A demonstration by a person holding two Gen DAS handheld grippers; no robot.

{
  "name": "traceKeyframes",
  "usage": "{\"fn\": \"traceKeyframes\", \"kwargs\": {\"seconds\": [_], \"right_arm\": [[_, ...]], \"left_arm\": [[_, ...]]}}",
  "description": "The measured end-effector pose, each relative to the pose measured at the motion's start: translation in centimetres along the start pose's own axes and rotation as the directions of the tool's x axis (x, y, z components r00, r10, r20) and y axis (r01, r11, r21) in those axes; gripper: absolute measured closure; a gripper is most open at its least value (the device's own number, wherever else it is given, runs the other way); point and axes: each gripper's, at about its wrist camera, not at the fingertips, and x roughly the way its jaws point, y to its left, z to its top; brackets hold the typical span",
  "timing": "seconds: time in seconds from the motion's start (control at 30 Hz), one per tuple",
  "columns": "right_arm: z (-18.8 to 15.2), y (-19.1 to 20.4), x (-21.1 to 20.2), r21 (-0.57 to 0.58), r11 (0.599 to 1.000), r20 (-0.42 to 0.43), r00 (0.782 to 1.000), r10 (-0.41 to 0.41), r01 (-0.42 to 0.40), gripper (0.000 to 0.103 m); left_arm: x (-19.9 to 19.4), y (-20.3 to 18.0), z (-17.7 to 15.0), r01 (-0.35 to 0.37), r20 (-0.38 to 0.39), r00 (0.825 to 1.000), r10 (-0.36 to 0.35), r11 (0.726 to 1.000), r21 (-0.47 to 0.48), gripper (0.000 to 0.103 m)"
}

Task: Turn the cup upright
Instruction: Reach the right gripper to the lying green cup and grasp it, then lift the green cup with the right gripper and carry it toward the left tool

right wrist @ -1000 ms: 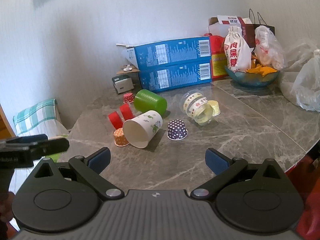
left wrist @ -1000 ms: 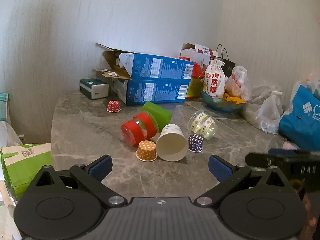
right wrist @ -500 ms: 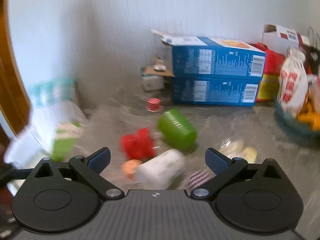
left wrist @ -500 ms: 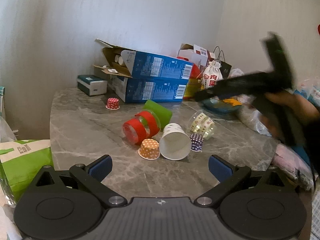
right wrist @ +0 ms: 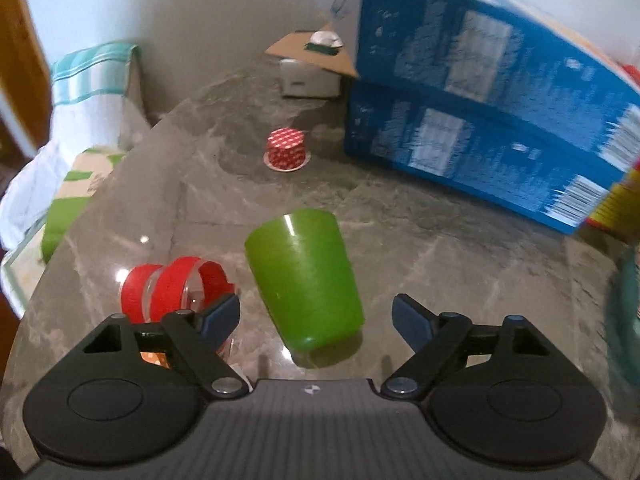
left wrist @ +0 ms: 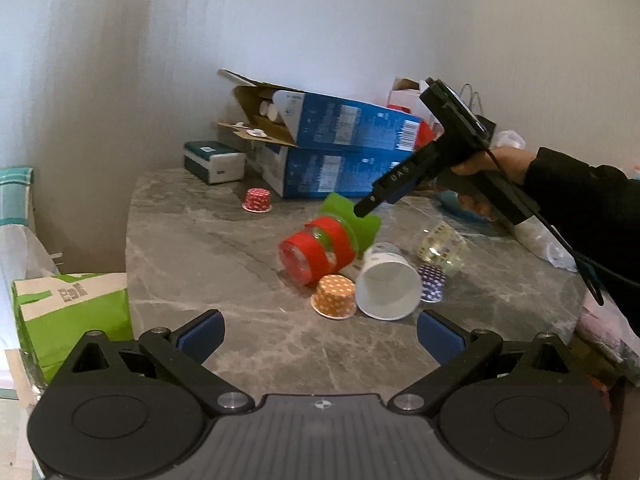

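Observation:
A green plastic cup point(right wrist: 306, 276) lies on its side on the grey marble table point(right wrist: 460, 280), its mouth toward the camera. My right gripper point(right wrist: 316, 318) is open, just above and in front of it, with the cup's mouth end between the fingers. In the left wrist view the right gripper point(left wrist: 366, 210) reaches in from the right onto the green cup point(left wrist: 346, 218). My left gripper point(left wrist: 320, 330) is open and empty near the table's front edge. A red-banded clear cup point(left wrist: 316, 250) and a white paper cup point(left wrist: 388, 284) lie on their sides beside it.
Small orange point(left wrist: 334, 296), purple point(left wrist: 432, 282) and red point(right wrist: 286, 149) dotted cups stand upside down. A clear patterned cup point(left wrist: 440, 242) lies at the right. Blue boxes point(right wrist: 480, 120) stand at the back. A green bag point(left wrist: 72, 312) sits left of the table.
My right gripper has swung in over the table and come down close over the green cup. My left gripper has barely moved.

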Motion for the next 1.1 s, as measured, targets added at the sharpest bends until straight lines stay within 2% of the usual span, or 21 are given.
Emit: {"fn": "traceKeyframes", "kwargs": {"seconds": [0.13, 0.4, 0.5, 0.6, 0.87, 1.0, 1.1], "right_arm": [[1.2, -0.1, 1.9, -0.079, 0.996, -0.056, 0.998, 0.031, -0.035, 0.020], [1.8, -0.1, 5.6, -0.181, 0.982, -0.185, 0.983, 0.017, -0.051, 0.037], [1.9, -0.2, 6.2, -0.170, 0.983, -0.195, 0.980, 0.028, -0.062, 0.038], [2.2, -1.2, 6.3, -0.087, 0.993, -0.188, 0.980, 0.058, -0.076, 0.038], [1.8, -3.7, 3.3, 0.104, 0.994, -0.040, 0.998, 0.043, -0.039, 0.038], [1.2, -3.1, -1.3, 0.166, 0.985, 0.061, 0.997, 0.038, -0.048, 0.038], [-0.4, -1.0, -6.0, 0.195, 0.978, 0.140, 0.989, 0.048, -0.075, 0.038]], "left_arm": [[0.3, 0.1, 0.3, -0.023, -0.003, 1.000, 0.023, 1.000, -0.011, 0.000], [0.4, 0.6, 0.3, -0.053, -0.011, 0.999, 0.053, 0.998, -0.029, 0.000], [0.2, 1.0, 0.2, -0.061, -0.011, 0.998, 0.061, 0.997, -0.041, 0.000], [-0.2, 1.2, 0.0, -0.067, -0.008, 0.998, 0.067, 0.996, -0.054, 0.000], [-1.3, 2.4, -0.4, -0.048, 0.011, 0.999, 0.050, 0.992, -0.115, 0.000], [-2.0, 2.5, -0.5, -0.026, 0.028, 0.999, 0.030, 0.993, -0.117, 0.000], [-2.8, 2.6, -0.7, -0.003, 0.031, 0.999, 0.007, 0.992, -0.124, 0.000]]}}
